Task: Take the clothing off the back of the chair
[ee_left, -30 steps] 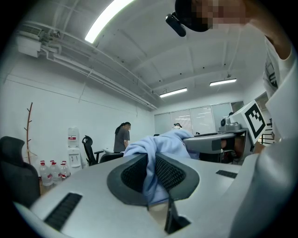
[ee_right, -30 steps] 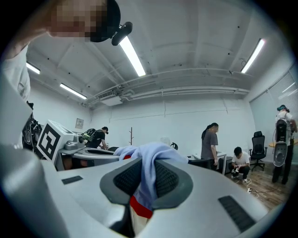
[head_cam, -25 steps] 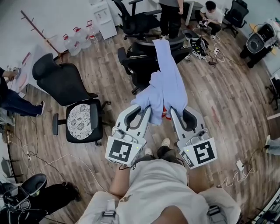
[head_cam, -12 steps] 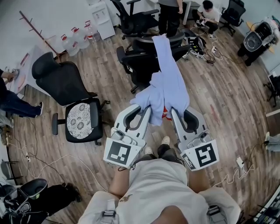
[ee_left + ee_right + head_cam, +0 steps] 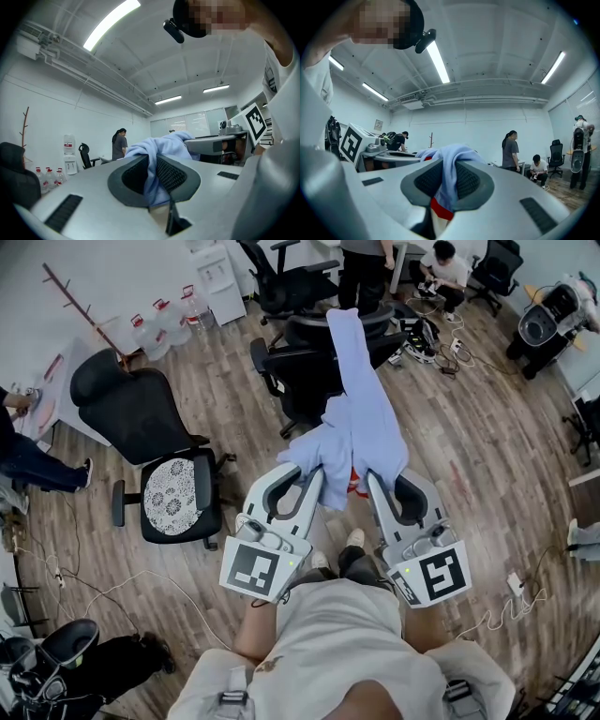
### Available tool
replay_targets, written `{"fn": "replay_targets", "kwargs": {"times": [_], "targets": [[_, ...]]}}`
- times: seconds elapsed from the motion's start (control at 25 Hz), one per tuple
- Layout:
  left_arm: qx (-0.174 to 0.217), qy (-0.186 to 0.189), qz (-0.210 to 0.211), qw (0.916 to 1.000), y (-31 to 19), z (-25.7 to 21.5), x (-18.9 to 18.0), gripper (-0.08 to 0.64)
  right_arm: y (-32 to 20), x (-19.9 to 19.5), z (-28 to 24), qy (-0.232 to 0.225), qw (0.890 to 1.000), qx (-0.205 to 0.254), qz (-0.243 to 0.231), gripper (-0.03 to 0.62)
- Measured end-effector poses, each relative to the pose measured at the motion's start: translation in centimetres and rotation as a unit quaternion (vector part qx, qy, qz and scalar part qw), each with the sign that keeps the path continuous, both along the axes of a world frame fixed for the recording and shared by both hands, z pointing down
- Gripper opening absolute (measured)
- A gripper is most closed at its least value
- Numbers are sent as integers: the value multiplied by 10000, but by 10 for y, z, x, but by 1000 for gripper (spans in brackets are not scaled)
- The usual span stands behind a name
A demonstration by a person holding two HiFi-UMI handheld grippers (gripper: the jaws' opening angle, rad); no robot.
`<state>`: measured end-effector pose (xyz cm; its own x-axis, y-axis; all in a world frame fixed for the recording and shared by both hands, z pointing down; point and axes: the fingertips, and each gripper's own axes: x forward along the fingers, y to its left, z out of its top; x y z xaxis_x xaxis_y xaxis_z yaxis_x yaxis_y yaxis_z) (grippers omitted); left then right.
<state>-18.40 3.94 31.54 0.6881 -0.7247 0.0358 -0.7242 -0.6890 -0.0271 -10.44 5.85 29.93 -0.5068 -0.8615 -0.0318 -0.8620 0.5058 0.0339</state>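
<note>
A light blue garment (image 5: 361, 418) stretches from the back of a black office chair (image 5: 302, 367) down to both grippers. Its far end still lies over the chair's top edge. My left gripper (image 5: 315, 474) is shut on a bunched fold of the garment (image 5: 151, 180). My right gripper (image 5: 371, 476) is shut on another fold (image 5: 449, 180), where a red patch (image 5: 440, 209) of the cloth shows between the jaws. The two grippers are held level, side by side, in front of the person's body.
A second black chair with a white lace cushion (image 5: 171, 499) stands to the left. Water bottles (image 5: 159, 322) and a wooden coat rack (image 5: 82, 304) are at the far left. People stand or sit at the back (image 5: 361, 263). Cables (image 5: 487, 622) trail over the wooden floor.
Both grippers have drawn slightly back toward the person with the garment still pinched. The cloth's far end stays on the chair back.
</note>
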Motion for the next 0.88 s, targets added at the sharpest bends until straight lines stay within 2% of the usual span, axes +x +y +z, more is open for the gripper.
{"fn": "replay_targets", "kwargs": {"times": [0.88], "targets": [[172, 49, 158, 9997, 19, -12, 8, 64, 23, 6, -13, -7, 9998, 196, 14, 64]]}}
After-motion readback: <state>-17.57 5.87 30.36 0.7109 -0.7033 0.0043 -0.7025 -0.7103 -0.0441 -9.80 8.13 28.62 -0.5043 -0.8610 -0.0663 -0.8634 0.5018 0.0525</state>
